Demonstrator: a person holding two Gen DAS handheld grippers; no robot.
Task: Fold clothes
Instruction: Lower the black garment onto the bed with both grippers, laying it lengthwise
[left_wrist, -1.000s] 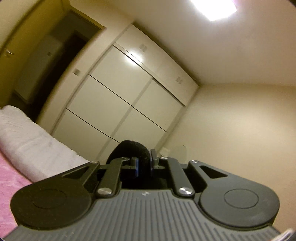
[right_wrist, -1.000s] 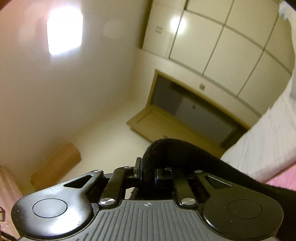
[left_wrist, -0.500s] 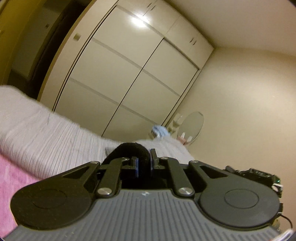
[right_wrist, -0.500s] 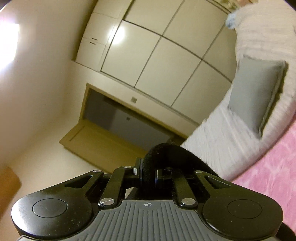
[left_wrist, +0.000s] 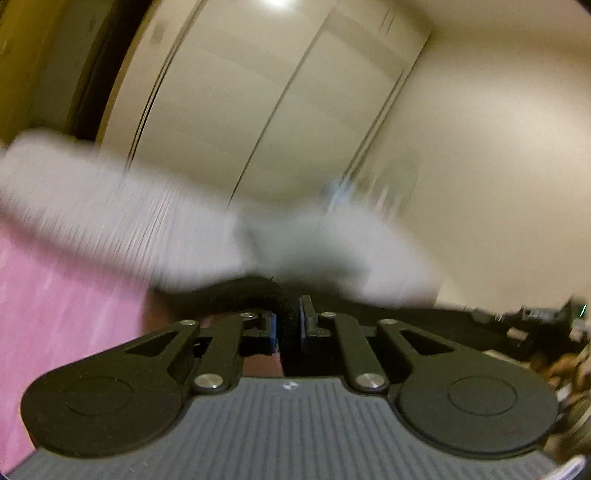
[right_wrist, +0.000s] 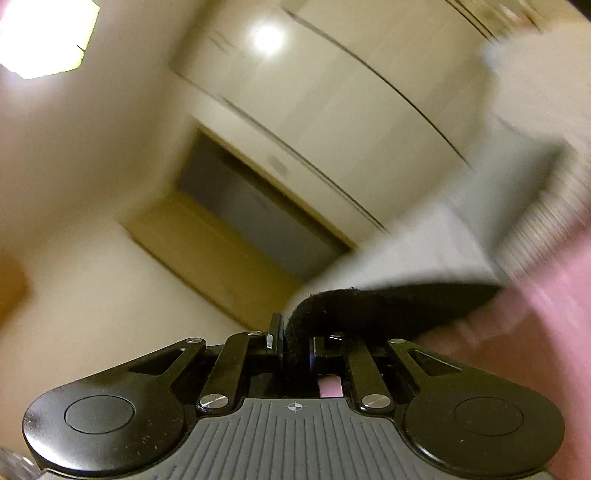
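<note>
The left gripper (left_wrist: 288, 326) was closed on a fold of black garment (left_wrist: 255, 290), and the thick dark cloth stood up between its two fingers and curved away to the left, just above the blue pads (left_wrist: 272, 328). The right gripper (right_wrist: 295, 345) was clenched in the same way on the black garment (right_wrist: 388, 299), whose edge rose from between the fingers and ran to the right as a long dark band, so both ends of the cloth were pinched and held above the bed. Below and beside the cloth lay a pink bed cover (left_wrist: 62, 306), which filled the lower left of the left wrist view and showed also at the right of the right wrist view (there it was much blurred). Behind the pink cover a white ribbed blanket (left_wrist: 110, 214) stretched across the bed, and in the right wrist view a grey pillow (right_wrist: 498, 206) rested on it, though its outline was smeared. Farther back stood a wall of pale wardrobe doors (left_wrist: 258, 110) with dark seams between the panels. A dark doorway (right_wrist: 251, 214) with a wooden frame appeared in the right wrist view, and a bright ceiling light (right_wrist: 44, 37) shone at the upper left corner there. At the far right of the left wrist view some dark equipment (left_wrist: 535, 321) was present, but I could not tell what it was
</note>
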